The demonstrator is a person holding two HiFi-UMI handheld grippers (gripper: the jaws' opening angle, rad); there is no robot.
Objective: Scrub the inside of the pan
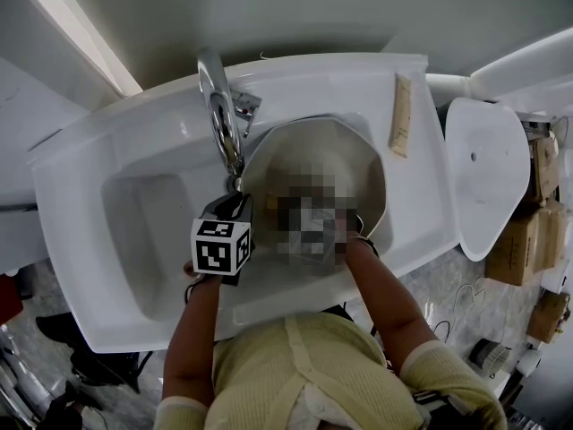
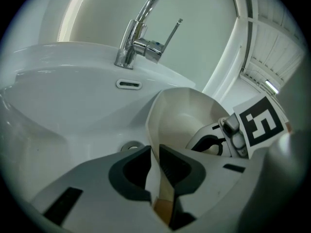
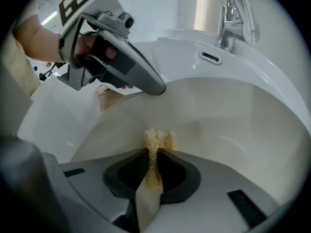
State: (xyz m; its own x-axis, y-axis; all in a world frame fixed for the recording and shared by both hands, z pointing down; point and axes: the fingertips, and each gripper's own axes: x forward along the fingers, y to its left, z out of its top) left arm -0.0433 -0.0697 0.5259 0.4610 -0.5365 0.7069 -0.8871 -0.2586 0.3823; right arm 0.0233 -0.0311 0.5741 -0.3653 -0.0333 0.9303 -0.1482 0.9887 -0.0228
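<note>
Left claw (image 2: 155, 155) clamped on pan rim (image 2: 149, 123), right claw (image 3: 154, 155) pinching scrub pad (image 3: 158, 140).

We stand in a bathroom: a white ceramic washbasin (image 1: 295, 88), a chrome mixer tap (image 1: 219, 106), and seemingly a toilet lid (image 1: 488, 173) alongside.

Glossy white ceramic sink (image 1: 98, 177); polished chrome metal faucet (image 2: 131, 42); smooth, satin cream pan (image 3: 218, 130); rough, fibrous tan scrub pad (image 3: 156, 141); matt grey plastic left gripper (image 2: 154, 155) and right gripper (image 3: 154, 155).
</note>
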